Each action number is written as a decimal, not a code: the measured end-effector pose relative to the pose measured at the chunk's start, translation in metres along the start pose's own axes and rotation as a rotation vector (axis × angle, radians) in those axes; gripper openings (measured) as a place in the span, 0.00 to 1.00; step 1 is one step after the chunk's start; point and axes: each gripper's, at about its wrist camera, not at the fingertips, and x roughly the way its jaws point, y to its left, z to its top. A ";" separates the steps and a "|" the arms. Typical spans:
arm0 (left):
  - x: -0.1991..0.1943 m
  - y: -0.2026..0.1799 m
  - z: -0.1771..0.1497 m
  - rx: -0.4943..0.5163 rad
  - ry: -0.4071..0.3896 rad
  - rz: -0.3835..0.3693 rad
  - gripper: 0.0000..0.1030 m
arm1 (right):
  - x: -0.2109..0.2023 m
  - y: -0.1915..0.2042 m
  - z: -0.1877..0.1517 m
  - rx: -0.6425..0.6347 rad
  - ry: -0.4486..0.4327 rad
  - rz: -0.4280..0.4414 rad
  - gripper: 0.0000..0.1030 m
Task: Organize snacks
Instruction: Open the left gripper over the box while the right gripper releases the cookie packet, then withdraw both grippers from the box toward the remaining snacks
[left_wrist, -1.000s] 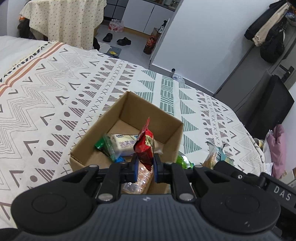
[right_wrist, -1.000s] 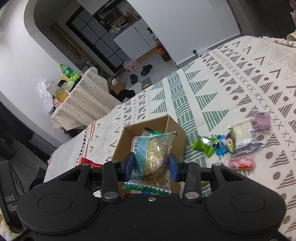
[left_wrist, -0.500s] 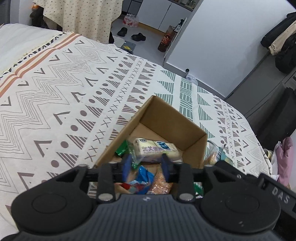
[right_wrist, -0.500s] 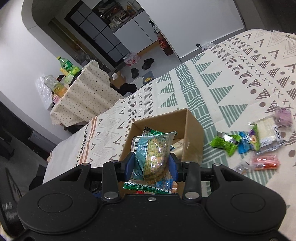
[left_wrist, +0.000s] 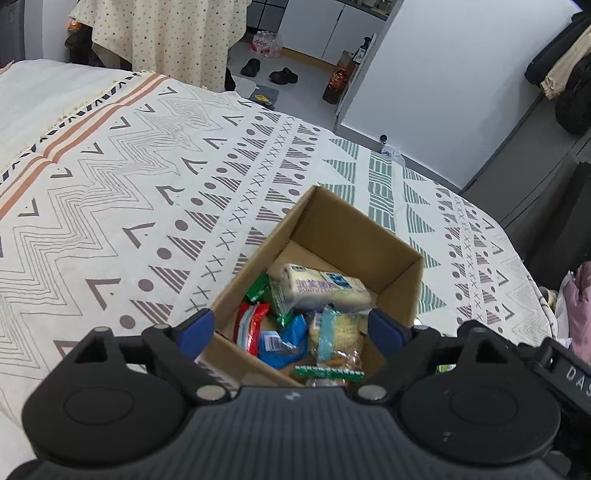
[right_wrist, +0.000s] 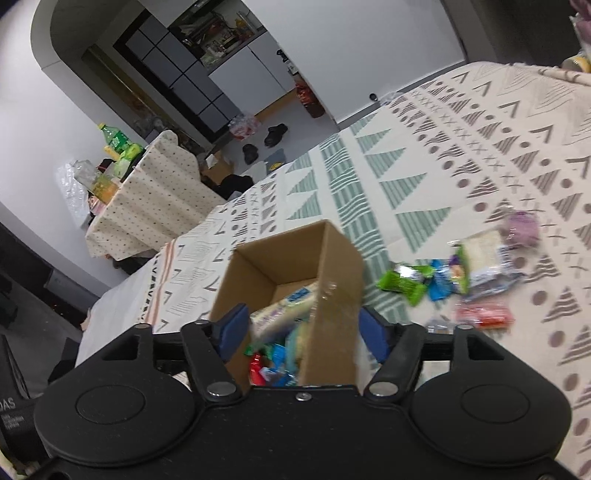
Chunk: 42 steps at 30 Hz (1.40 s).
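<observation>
A brown cardboard box (left_wrist: 354, 229) stands on the patterned bedspread and holds several snacks: a cream bar pack (left_wrist: 321, 286), a red packet (left_wrist: 251, 326), a blue packet (left_wrist: 282, 341) and a clear green-edged pastry pack (left_wrist: 334, 341). My left gripper (left_wrist: 293, 328) is open and empty just above the box's near side. My right gripper (right_wrist: 299, 332) is open and empty over the same box (right_wrist: 332, 254). Loose snacks lie on the bedspread to the right of the box: a green packet (right_wrist: 400, 282), a blue one (right_wrist: 441, 286), a white sandwich pack (right_wrist: 484, 258) and a red-orange stick (right_wrist: 484, 314).
The bedspread (left_wrist: 147, 192) spreads wide to the left of the box. A cloth-covered table (right_wrist: 147, 192) with bottles stands beyond the bed's far side. Shoes (left_wrist: 282, 75) lie on the floor past the bed edge. Dark cabinets and hanging clothes (left_wrist: 565, 74) are at the right.
My left gripper opened and let the red packet fall into the box. My right gripper opened and let the green-edged pastry pack fall into the box. Both grippers moved closer over the box.
</observation>
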 end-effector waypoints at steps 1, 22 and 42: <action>-0.001 -0.002 -0.002 0.004 0.001 0.003 0.88 | -0.004 -0.003 -0.001 -0.004 -0.003 -0.004 0.69; -0.028 -0.060 -0.047 0.069 0.019 -0.007 1.00 | -0.074 -0.066 -0.006 -0.034 -0.059 -0.052 0.92; -0.032 -0.110 -0.078 0.157 0.017 -0.021 1.00 | -0.108 -0.119 -0.001 -0.063 -0.063 -0.089 1.00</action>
